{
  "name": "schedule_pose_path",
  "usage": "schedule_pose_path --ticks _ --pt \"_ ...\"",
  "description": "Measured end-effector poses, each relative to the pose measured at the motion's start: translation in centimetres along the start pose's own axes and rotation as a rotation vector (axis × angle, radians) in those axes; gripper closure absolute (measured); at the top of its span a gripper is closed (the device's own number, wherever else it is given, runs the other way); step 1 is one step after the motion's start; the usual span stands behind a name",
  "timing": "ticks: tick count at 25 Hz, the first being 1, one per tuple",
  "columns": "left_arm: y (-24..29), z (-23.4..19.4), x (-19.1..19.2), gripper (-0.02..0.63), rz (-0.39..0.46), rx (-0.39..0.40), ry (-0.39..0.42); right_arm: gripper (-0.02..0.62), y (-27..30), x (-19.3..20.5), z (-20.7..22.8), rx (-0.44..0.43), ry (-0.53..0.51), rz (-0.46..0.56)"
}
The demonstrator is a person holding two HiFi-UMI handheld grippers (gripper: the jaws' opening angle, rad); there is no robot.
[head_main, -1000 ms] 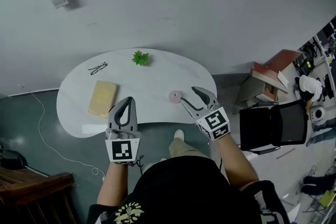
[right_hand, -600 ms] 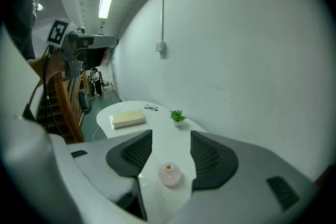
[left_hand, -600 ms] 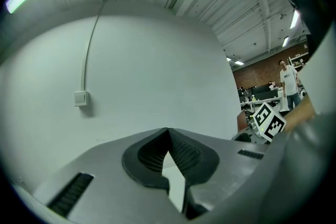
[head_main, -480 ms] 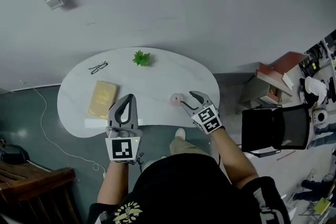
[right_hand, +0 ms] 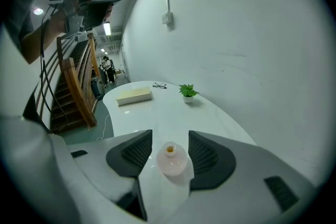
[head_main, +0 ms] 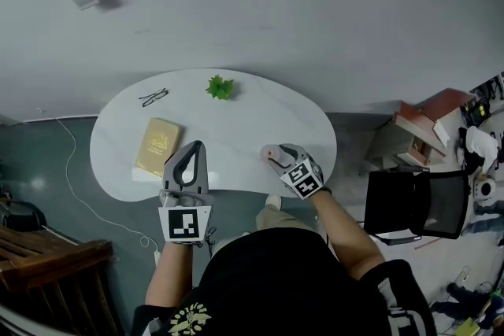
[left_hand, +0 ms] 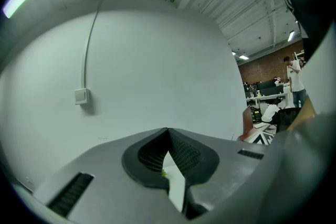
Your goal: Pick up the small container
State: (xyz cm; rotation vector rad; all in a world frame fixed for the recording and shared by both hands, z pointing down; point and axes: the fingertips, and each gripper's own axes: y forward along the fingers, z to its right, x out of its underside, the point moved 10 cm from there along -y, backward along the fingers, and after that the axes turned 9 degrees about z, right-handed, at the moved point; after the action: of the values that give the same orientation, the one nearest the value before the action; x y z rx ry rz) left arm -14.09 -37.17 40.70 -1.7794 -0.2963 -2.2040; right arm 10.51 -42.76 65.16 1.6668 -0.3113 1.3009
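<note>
The small container is a round pale pink pot with a narrow yellowish mouth. It stands on the white table near its front right edge. My right gripper is open, with one jaw on each side of the pot and neither pad touching it. In the head view the pot shows just left of the right gripper. My left gripper hangs over the table's front edge, tilted up towards the wall. It is shut and holds nothing.
A yellow book, a pair of glasses and a small green plant lie farther back on the table. A black chair stands to the right. A wooden staircase rises to the left.
My right gripper has moved forward and left over the table, and its jaws now stand on both sides of the pink pot. The left gripper has stayed in place.
</note>
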Motion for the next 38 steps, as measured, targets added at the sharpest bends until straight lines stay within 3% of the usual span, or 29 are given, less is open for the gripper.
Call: schedule_pose_path --ticks 15,20,27,38 --pt "1.3 0.4 1.2 0.601 -0.062 -0.031 0.017 0.385 4.0 3.1 0.3 -0.087 -0.072 -0.075" --pt "1.6 0.8 1.0 0.601 -0.069 -0.038 0.035 0.434 4.5 3.5 0.3 -0.085 -0.095 -0.068" --pt "1.4 0.7 1.2 0.601 -0.074 -0.067 0.028 0.454 5.3 4.0 0.3 -0.080 -0.131 -0.050" --pt "2.0 -1.7 1.9 0.601 -0.060 -0.011 0.011 0.459 5.9 3.2 -0.3 -0.016 -0.050 -0.073"
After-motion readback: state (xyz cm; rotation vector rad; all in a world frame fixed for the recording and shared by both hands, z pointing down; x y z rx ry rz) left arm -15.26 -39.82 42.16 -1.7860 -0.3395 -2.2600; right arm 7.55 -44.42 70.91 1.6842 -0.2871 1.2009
